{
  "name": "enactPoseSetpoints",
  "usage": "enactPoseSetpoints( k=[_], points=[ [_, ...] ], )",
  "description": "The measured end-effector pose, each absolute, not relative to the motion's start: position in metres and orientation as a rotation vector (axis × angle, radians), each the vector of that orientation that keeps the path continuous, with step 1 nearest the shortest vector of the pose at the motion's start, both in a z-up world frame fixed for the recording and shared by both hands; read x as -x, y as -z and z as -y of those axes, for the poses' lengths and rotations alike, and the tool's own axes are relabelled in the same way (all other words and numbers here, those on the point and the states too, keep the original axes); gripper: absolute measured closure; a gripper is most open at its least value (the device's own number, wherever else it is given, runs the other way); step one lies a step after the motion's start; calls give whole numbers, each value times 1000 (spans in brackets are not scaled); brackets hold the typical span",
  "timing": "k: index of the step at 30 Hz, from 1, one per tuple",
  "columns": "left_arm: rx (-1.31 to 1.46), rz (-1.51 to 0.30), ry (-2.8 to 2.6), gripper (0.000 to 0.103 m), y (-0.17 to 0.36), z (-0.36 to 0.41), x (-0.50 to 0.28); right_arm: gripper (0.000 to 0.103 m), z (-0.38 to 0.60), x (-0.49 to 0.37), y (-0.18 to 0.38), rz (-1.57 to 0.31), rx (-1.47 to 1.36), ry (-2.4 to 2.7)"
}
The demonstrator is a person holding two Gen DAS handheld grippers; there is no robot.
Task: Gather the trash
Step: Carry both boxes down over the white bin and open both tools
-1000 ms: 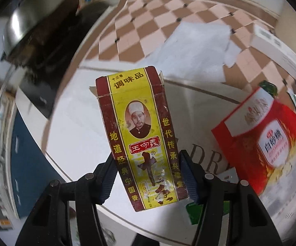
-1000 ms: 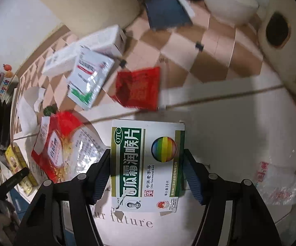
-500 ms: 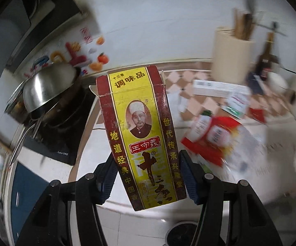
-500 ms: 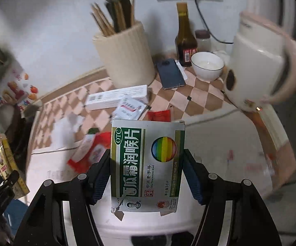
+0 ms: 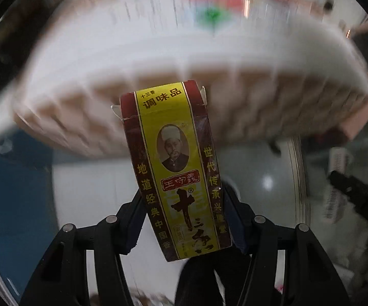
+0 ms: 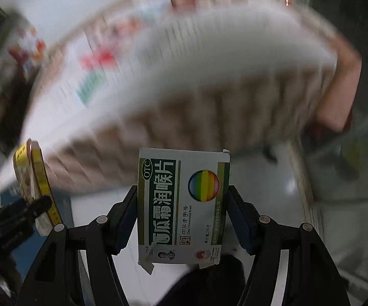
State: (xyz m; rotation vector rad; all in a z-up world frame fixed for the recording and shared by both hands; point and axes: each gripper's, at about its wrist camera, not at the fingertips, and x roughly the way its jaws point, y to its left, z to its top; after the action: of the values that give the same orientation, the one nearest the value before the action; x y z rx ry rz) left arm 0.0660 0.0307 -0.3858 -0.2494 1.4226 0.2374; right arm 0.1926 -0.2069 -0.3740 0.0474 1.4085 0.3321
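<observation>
**Desk:** What do I have on the left?

**Operator:** My left gripper (image 5: 182,219) points down past the bench (image 5: 158,58) edge, its jaws clamped on the lower half of a tall yellow-and-maroon spice box (image 5: 175,170). The box stands nearly upright, top flaps open, in front of the bench's blurred tiled front. Pale glossy floor (image 5: 94,191) lies below. In the right wrist view the same box (image 6: 34,178) shows at the far left, gripped by that black tool.

**Desk:** And the right?

**Operator:** My right gripper (image 6: 182,216) has its jaws pressed on both sides of a white-and-green lozenge box (image 6: 184,204) with a rainbow ball printed on it. It is held upright, a loose flap hanging at its lower left corner. Behind it the bench is smeared by blur, with red and green wrappers (image 6: 94,74) on top, too blurred to tell apart.
</observation>
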Motion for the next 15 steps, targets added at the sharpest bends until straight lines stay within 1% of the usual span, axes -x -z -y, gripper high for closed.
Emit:
enactPoseSetpoints(
  k=[2,3,4,5,6,7,10,12,15],
  points=[
    [298,-1495,-215,48,439,-27,-62,35,213,-174,432,-1486,-41,-325],
    [340,-1555,-194,48,482,-24,-61,35,215,-167,457,-1512,-37,-321],
    [370,-1591,-191,48,512,-23,-61,35,218,-157,493,-1551,-38,-316],
    [401,-1624,-181,48,543,-21,-61,35,219,-152,513,-1571,-35,-315],
    [430,-1659,-169,48,576,-19,-61,35,221,-142,554,-1605,-21,-308],
    [460,-1702,-161,48,618,-16,-62,35,223,-135,584,-1626,-10,-301],
    [516,-1783,-122,48,702,-7,-65,35,225,-124,670,-1701,21,-277],
    [504,-1815,-111,48,742,-2,-70,35,225,-117,720,-1743,36,-270],
    [501,-1854,-88,48,778,3,-76,35,221,-106,774,-1779,68,-267]
  ],
)
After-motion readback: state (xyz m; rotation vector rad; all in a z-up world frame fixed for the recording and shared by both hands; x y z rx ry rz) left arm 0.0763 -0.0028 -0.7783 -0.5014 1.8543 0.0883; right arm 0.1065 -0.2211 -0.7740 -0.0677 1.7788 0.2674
